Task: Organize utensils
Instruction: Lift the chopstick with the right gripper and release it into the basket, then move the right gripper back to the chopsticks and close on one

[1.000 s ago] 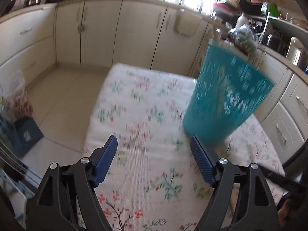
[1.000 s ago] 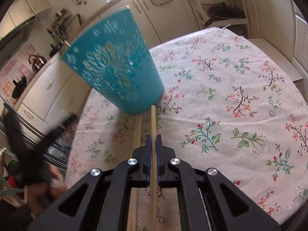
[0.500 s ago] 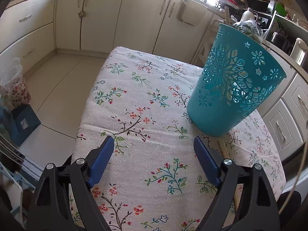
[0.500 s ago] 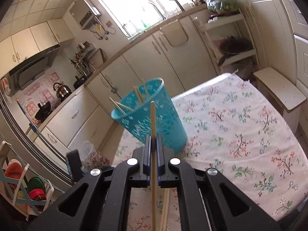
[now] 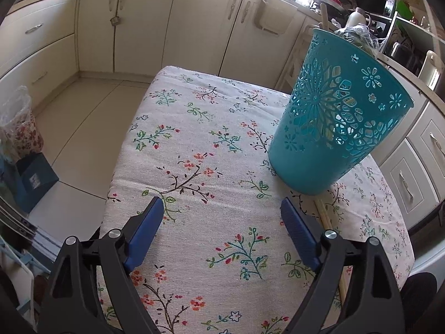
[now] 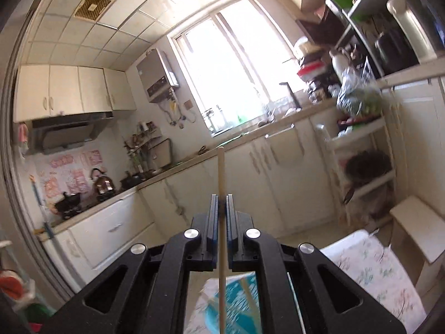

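Observation:
A teal perforated basket [image 5: 333, 128] stands on the floral tablecloth [image 5: 194, 139], with a wooden stick end [image 5: 322, 14] poking above its rim. Another wooden chopstick [image 5: 325, 217] lies on the cloth by the basket's base, partly behind my left gripper's right finger. My left gripper [image 5: 222, 222] hovers open over the cloth to the left of the basket, nothing between its blue pads. My right gripper [image 6: 221, 203] is shut on a wooden chopstick [image 6: 221, 172] that sticks out ahead of it, held high and about level. The basket [image 6: 239, 300] shows below it, blurred.
Cream kitchen cabinets [image 5: 194, 27] and a cluttered counter ring the table. A white stool [image 6: 417, 228] and an open shelf rack [image 6: 361, 167] stand beyond the table's far end. A plastic bag [image 5: 19, 128] and a blue box [image 5: 33, 178] sit on the floor left of the table.
My right gripper has risen with the chopstick and tipped up from facing the table to facing the kitchen wall. The basket has stopped moving and stands still. My left jaws stand slightly wider.

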A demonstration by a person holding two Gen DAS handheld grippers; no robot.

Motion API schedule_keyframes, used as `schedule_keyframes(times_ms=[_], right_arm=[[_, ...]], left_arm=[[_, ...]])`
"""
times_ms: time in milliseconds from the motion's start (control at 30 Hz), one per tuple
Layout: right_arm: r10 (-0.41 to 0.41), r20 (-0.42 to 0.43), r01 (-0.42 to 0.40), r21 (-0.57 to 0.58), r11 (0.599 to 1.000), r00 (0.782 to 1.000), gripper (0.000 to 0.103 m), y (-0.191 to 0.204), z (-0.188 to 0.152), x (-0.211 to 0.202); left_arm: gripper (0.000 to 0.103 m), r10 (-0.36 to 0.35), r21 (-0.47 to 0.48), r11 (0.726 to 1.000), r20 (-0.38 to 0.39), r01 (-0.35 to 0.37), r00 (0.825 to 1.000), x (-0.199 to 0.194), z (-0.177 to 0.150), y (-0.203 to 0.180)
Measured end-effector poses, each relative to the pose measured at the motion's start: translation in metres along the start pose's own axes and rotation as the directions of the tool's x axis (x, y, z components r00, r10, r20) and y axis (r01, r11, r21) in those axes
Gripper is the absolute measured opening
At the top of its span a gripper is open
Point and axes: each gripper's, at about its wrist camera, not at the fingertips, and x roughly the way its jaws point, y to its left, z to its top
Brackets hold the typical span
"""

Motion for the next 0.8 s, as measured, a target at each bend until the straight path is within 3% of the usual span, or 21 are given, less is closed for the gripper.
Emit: schedule_keyframes(times_ms=[133,300,600,733,767,800], right_arm=[[-0.109,-0.045,0.106,-0.062,0.992,0.993,0.006,-0.008,-0.037,0.042],[-0.159,-0.159,0.151,-0.065,0.986,0.974,0.006,-0.026,-0.083,0.057],[-0.152,-0.189,0.127,-0.138,0.982,0.970,0.018,-0.019,-0.108,-0.030],[-0.196,-0.290,0.166,-0.126,0.978,0.937,0.023,-0.032,-0.145,-0.064],[-0.209,-0.333,0.183,-0.108,0.977,0.919,0.023,-0.037,-0.155,-0.066],[-0.224,-0.401,0.209,-0.082,0.974,0.888,0.023,-0.044,-0.168,-0.064]], left_arm=[[0.083,-0.002,-0.006,1.000,-0.001,0.002,1.000,0.001,0.000,0.000],[0.083,0.004,-0.007,1.000,-0.011,-0.004,1.000,0.003,-0.001,-0.001],[0.084,0.025,-0.003,1.000,-0.004,-0.025,1.000,0.002,-0.001,-0.002],[0.084,0.038,0.007,0.999,-0.004,-0.038,0.999,0.002,-0.002,-0.004],[0.085,0.041,0.009,0.999,-0.004,-0.041,0.999,0.002,-0.002,-0.006],[0.085,0.044,0.009,0.999,-0.005,-0.044,0.999,0.002,-0.002,-0.006]])
